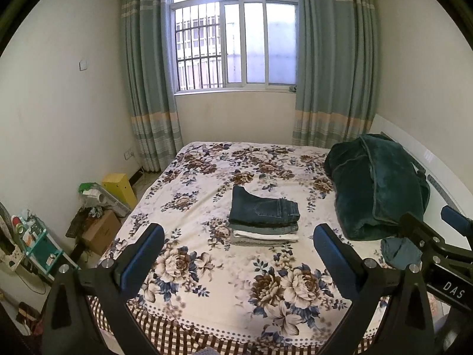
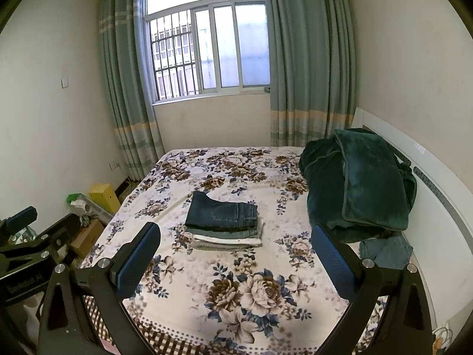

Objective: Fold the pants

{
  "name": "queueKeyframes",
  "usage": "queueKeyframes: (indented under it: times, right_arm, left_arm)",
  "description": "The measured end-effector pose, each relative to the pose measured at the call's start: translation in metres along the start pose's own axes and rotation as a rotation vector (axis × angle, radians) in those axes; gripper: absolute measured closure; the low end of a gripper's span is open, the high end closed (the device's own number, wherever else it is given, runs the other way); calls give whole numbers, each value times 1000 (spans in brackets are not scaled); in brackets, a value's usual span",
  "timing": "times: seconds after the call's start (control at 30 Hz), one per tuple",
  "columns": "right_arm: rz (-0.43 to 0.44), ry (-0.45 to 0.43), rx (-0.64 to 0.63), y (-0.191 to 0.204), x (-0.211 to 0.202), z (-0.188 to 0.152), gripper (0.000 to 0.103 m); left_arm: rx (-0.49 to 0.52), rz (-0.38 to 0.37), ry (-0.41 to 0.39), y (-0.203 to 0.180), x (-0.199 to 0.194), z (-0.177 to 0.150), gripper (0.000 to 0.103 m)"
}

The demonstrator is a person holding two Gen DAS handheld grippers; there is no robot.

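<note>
A stack of folded pants (image 1: 264, 218) lies in the middle of the floral bed (image 1: 207, 281), dark blue jeans on top, lighter and white ones under them; it also shows in the right wrist view (image 2: 223, 222). My left gripper (image 1: 239, 244) is open and empty, held above the bed's near edge, short of the stack. My right gripper (image 2: 236, 244) is open and empty at the same distance. The right gripper also shows at the right edge of the left wrist view (image 1: 440, 236); the left gripper's body shows at the left of the right wrist view (image 2: 29, 236).
A dark green plush blanket (image 1: 375, 186) is heaped at the bed's right side by the white headboard (image 2: 428, 183), with a small blue-grey cloth (image 1: 400, 251) in front of it. Boxes and clutter (image 1: 97, 207) stand on the floor left of the bed. Window and curtains behind.
</note>
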State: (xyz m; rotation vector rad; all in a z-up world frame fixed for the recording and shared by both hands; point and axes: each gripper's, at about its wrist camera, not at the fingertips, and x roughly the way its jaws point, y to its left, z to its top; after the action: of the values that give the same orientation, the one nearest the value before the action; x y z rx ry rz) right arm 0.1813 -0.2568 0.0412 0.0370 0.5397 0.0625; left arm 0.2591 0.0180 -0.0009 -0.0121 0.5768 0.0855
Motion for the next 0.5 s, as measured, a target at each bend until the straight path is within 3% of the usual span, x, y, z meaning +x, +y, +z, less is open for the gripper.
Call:
queueKeyframes:
  times: [0.5]
  right_arm:
    - [3,-3,0,-3,-2,8,0]
  left_arm:
    - [1,-4,-11,1,-3,9,0]
